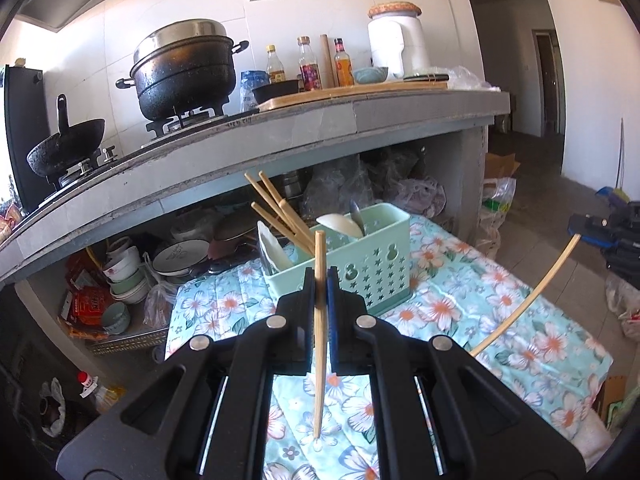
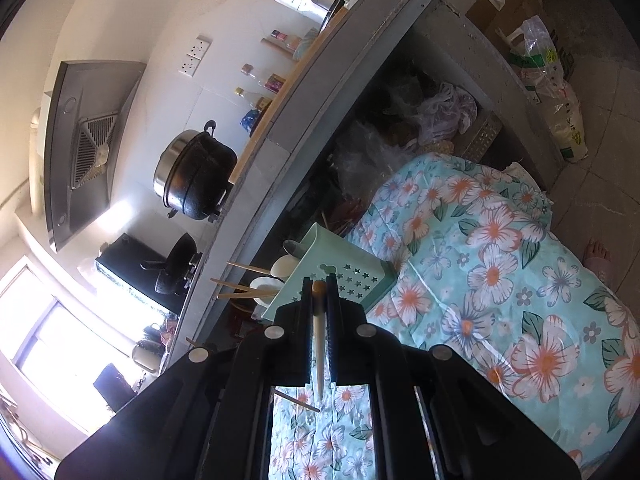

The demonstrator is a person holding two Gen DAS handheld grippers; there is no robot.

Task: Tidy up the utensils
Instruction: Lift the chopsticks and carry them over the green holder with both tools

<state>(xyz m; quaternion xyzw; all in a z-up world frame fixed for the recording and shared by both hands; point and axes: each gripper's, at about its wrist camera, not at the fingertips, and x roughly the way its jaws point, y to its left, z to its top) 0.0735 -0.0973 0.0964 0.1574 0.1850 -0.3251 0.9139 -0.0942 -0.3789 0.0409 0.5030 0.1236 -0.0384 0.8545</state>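
Mint-green plastic caddy (image 1: 362, 264) is sitting on the floral quilt (image 1: 500, 312), dead ahead of both grippers and a bit below them, already holding a bunch of wooden chopsticks (image 1: 280, 212) leaning out to the left and a couple of pale spoons (image 1: 340, 224) in the compartments behind.

The left gripper (image 1: 320, 280) is pinching a single wooden chopstick (image 1: 319, 340) between its pressed-together pads. The stick is standing nearly upright in that view, crossing the jaws, with its top end poking just above the fingertips and its long lower part hanging down toward the quilt. So its long axis is roughly lined up with the caddy's openings, which looks handy for a straight drop.

The right gripper (image 2: 320, 286) is also clamped down, on another thin stick (image 2: 319, 344) that's looking pale with a brownish tip in its own view. From the left camera that same stick (image 1: 528, 292) is showing as a long bowed line off to the right (fisheye bend, probably), so the right hand is sitting well apart from the caddy on that side.

My read: the left hand is nearer and better squared up, with the caddy just past its fingertips. The right view is rolled hard over, so that wrist would need levelling out first.
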